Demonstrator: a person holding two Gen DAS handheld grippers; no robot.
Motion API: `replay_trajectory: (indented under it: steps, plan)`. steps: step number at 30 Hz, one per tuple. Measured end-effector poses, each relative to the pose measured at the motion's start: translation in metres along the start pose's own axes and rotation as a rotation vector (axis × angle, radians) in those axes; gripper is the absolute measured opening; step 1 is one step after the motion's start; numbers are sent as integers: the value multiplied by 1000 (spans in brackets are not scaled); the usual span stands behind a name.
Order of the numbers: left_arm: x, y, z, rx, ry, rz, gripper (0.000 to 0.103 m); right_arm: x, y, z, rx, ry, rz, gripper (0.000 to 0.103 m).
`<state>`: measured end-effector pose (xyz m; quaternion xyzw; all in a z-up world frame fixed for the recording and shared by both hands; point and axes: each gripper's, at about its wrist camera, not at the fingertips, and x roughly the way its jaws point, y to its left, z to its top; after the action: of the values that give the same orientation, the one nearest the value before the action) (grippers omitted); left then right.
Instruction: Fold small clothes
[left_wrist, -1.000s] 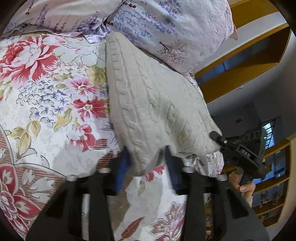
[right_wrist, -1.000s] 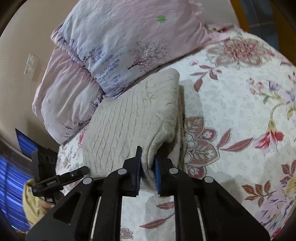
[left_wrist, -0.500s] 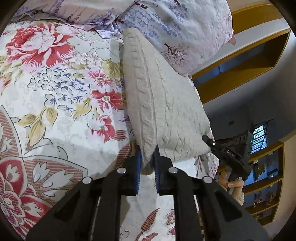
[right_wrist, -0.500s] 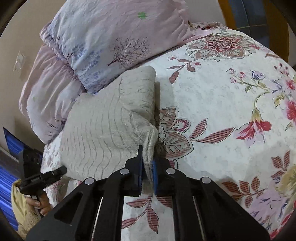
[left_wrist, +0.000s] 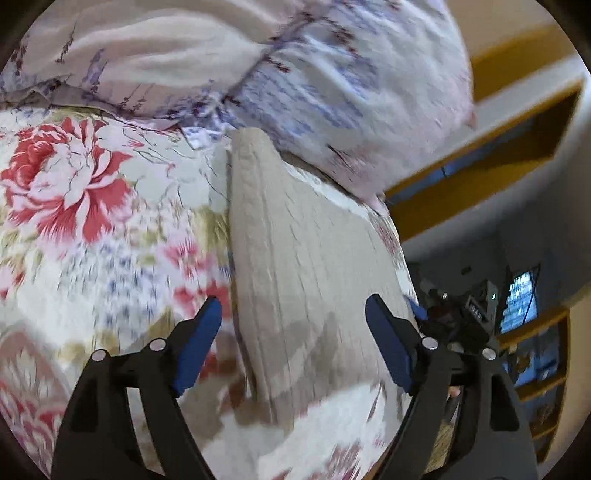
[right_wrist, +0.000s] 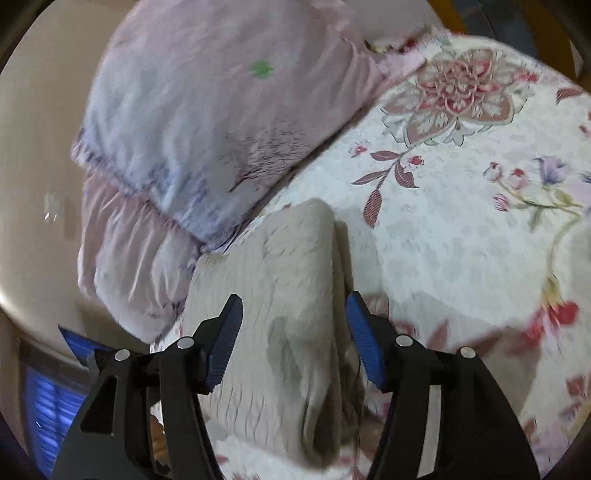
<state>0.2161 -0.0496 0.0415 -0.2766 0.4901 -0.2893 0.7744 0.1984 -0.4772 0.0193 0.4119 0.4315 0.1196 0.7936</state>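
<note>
A beige cable-knit garment (left_wrist: 303, 273) is seen lying folded on the flowered bedspread (left_wrist: 85, 206), its far end close under the lilac pillows (left_wrist: 332, 85) at twelve o'clock. It is judged to be soft, thick and light, limp rather than stiff, with a ribbed surface that should not slip between pads; a hold is best taken at a near corner or along a folded edge, through all layers, so that the stack is not pulled apart.

The left gripper (left_wrist: 293, 336) is shown with its jaws spread and opening, the knit below them but not pressed. The right gripper (right_wrist: 293, 332) is likewise opening, its jaws clear of the cloth beneath.

In the left wrist view the garment's long left edge and wooden shelving (left_wrist: 491, 162) at three o'clock are shown. Only in the right wrist view are the stacked layers at the right-hand fold (right_wrist: 332, 387) and a wall socket (right_wrist: 51, 208) at nine o'clock revealed.
</note>
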Motion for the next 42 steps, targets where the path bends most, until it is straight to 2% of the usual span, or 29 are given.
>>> replay_trajectory:
  steps: [3,6,9,10,11,14,16,18,20,23,24,25,28,34,40,42]
  plan:
    - [18,11,17,-69,10,4,80,21,-5,11,43,34,-15,60]
    - [34,13,26,-87,17,22,80,36,-8,17,64,53,-10,58]
    - [46,14,32,-105,23,15,80,46,-7,20,50,60,-13,42]
    - [49,14,34,-106,24,13,79,52,-4,20,33,67,-7,31]
    - [52,13,35,-105,23,11,78,52,-1,20,14,63,-13,26]
    - [60,8,37,-105,24,5,78,48,19,22,-104,10,-40,13]
    - [59,6,36,-92,22,8,78,34,40,22,-198,-53,5,10]
    - [60,3,35,-77,12,22,78,19,58,20,-292,-132,36,10]
    - [60,2,34,-66,7,35,78,20,61,22,-317,-148,-27,10]
    - [59,4,32,-56,5,55,78,55,34,27,-243,-31,-231,10]
    - [60,4,32,-56,9,56,78,61,27,27,-223,-6,-241,11]
    - [58,5,30,-59,11,55,78,63,20,26,-189,0,-213,13]
    - [53,6,26,-46,13,58,78,46,22,25,-174,-34,-201,25]
    - [37,0,16,12,-9,83,78,2,37,3,-253,-113,-162,26]
    - [37,-6,3,51,4,132,79,-1,64,-29,-409,-98,-189,26]
    - [40,-9,1,63,4,151,81,4,71,-37,-458,-74,-214,30]
